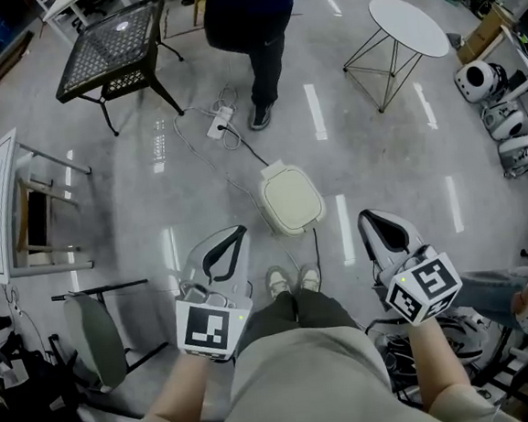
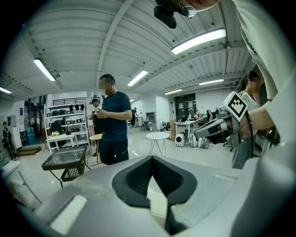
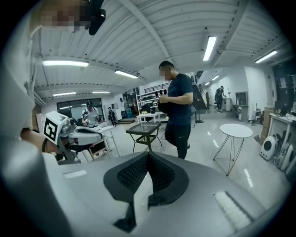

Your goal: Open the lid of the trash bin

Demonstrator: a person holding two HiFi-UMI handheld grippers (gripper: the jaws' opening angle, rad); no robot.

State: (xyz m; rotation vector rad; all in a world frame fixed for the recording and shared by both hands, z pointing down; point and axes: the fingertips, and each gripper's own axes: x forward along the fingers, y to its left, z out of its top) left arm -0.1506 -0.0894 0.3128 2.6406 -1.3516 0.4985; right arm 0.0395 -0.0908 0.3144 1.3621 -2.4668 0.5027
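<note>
We look steeply down on a glossy grey floor [image 1: 376, 131] streaked with light reflections. The trash bin [image 1: 293, 201] stands on it just beyond our shoes [image 1: 293, 279], between the two grippers and a little farther out. It is cream plastic, a square with rounded corners, and its smooth lid lies flat and shut with a small tab at the far edge. From above the lid hides the bin's body. The left gripper [image 1: 240, 230] and the right gripper [image 1: 364, 215] are grey shells with dark ribbed pads. Each has its jaws brought together at the tips with nothing between them, and neither touches the bin. Each gripper carries a black-and-white marker cube near our wrists. Far left stands a black mesh table [image 1: 112, 49] and far right a white round table [image 1: 407, 26] on thin wire legs. A standing person [image 1: 262, 31] in dark clothes is cut off at the top edge, beside a white power strip [image 1: 219, 122] with a looping cable.
</note>
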